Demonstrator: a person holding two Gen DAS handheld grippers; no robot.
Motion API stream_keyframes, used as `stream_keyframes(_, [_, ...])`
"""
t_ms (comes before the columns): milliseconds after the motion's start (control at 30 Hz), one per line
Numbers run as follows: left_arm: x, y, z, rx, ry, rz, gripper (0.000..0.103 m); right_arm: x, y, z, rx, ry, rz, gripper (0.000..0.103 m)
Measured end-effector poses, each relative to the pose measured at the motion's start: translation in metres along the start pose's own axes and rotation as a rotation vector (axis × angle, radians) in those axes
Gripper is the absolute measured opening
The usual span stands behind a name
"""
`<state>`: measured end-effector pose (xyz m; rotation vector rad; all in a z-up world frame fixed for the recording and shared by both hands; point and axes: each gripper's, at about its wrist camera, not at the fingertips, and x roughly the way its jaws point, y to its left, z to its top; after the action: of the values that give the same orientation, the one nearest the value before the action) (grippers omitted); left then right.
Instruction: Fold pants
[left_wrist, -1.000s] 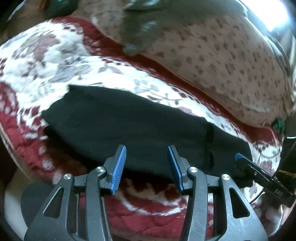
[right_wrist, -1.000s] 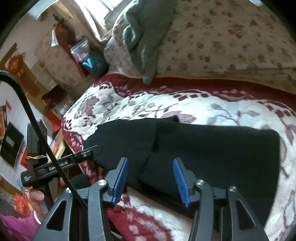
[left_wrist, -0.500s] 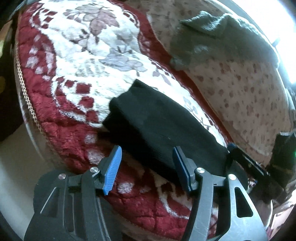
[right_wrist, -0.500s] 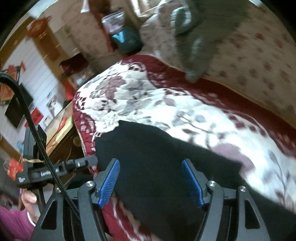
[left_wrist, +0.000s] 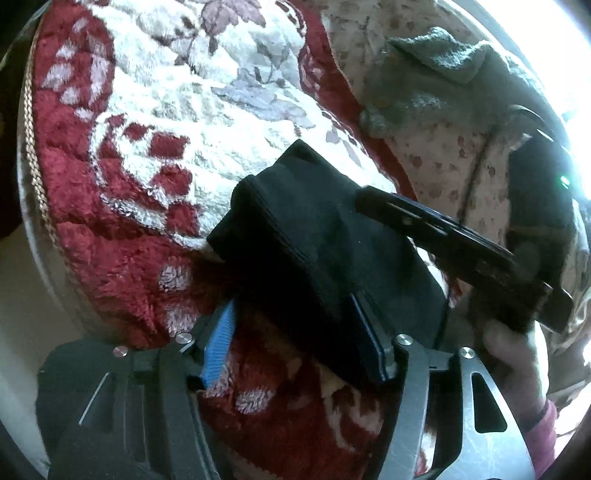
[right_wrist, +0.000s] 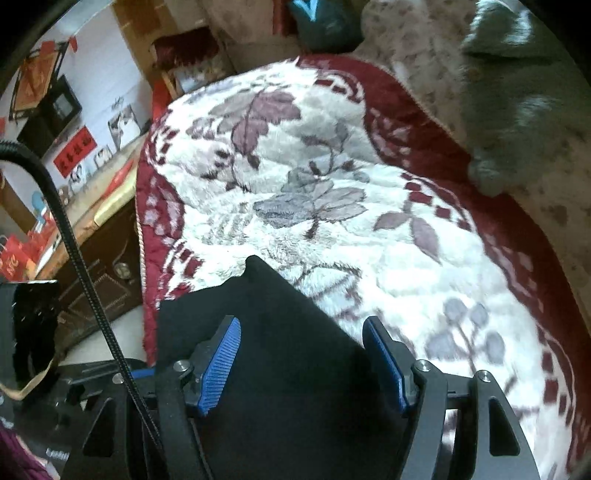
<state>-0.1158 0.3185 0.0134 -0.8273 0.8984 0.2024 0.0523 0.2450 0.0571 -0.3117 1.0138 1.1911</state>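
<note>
Four blue fingers straddle one black pants.

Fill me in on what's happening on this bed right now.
A person with a gripper in each hand is folding black pants on a red and white floral blanket. The left gripper, jaws opening, and the open right gripper both straddle the pants' near edge. Neither pinches the cloth.

No legible text — signs too blurred.

pants cut off below, grey garment blurred
</note>
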Motion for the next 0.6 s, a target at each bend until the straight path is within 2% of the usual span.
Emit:
stream_keyframes(133, [0.003,0.0,0.003,-0.017,-0.011,-0.007,0.065,0.026,0.003,0.015,-0.037,0.054,0.017,0.067])
stream_keyframes(167, [0.005,-0.001,0.004,-0.018,-0.015,-0.013,0.067,0.034,0.003,0.019,-0.045,0.067,0.029,0.062])
stream_keyframes(200, [0.006,-0.001,0.004,-0.019,-0.019,-0.015,0.068,0.04,0.004,0.021,-0.049,0.077,0.046,0.052])
stream_keyframes(233, [0.006,-0.001,0.004,-0.021,-0.03,-0.016,0.068,0.046,0.006,0.022,-0.057,0.087,0.065,0.049])
stream_keyframes(300, [0.007,0.0,0.005,-0.025,-0.049,-0.033,0.068,0.055,0.014,0.021,-0.105,0.089,0.05,0.037])
stream_keyframes(333, [0.007,0.001,0.005,-0.019,-0.07,-0.043,0.062,0.056,0.016,0.021,-0.113,0.084,0.04,0.035])
stream_keyframes(400, [0.008,0.001,0.006,0.004,-0.072,-0.029,0.037,0.053,0.014,0.021,-0.086,0.074,0.049,0.022])
stream_keyframes(433, [0.008,0.001,0.008,0.003,-0.069,-0.045,0.031,0.049,0.013,0.021,-0.074,0.065,0.059,0.02])
stream_keyframes(533, [-0.006,-0.007,0.01,0.041,-0.095,-0.087,0.024,0.026,0.008,0.019,-0.026,0.006,0.108,0.016])
stream_keyframes(600, [-0.019,-0.018,0.008,0.079,-0.126,-0.104,0.022,-0.001,0.008,0.017,0.003,-0.065,0.131,0.016])
